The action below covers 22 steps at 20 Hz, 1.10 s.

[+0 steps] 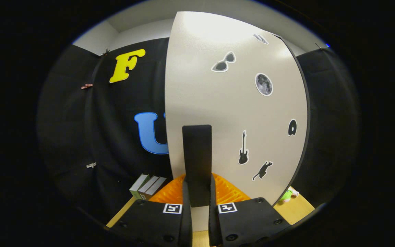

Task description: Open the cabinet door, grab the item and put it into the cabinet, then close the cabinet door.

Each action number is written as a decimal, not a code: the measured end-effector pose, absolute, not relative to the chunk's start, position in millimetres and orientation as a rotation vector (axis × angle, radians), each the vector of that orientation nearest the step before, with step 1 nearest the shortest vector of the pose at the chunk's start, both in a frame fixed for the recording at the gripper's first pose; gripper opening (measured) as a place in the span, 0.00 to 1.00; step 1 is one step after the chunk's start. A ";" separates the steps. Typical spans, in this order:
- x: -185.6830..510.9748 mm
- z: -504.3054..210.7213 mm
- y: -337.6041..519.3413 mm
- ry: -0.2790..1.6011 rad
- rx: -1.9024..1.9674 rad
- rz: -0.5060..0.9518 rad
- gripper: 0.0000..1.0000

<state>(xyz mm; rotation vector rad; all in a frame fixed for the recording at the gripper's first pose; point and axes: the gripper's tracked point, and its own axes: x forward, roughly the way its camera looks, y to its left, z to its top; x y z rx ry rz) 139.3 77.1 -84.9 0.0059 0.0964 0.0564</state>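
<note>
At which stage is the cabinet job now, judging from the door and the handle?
Done: nothing can be confirmed yet. In hand: the hand-held gripper is shut on the dark handle of the cabinet door, so a door move is under way; opening or closing, I cannot tell. The orange item lies on the wooden table beyond the fingers. Left: if that is the item, placing it inside and closing.

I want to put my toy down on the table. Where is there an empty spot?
Bare table shows to the right of the door, past the green toy. A thin strip lies left of the orange mat, by the boxes. The middle is crowded: the gripper is shut on the door handle, over the mat.
</note>
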 end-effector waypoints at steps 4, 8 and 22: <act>109.6 -84.3 64.3 0.099 -0.005 0.055 0.23; 76.5 -83.2 43.6 0.109 0.007 0.079 0.23; 1.2 -76.3 -23.5 0.142 0.003 0.287 0.23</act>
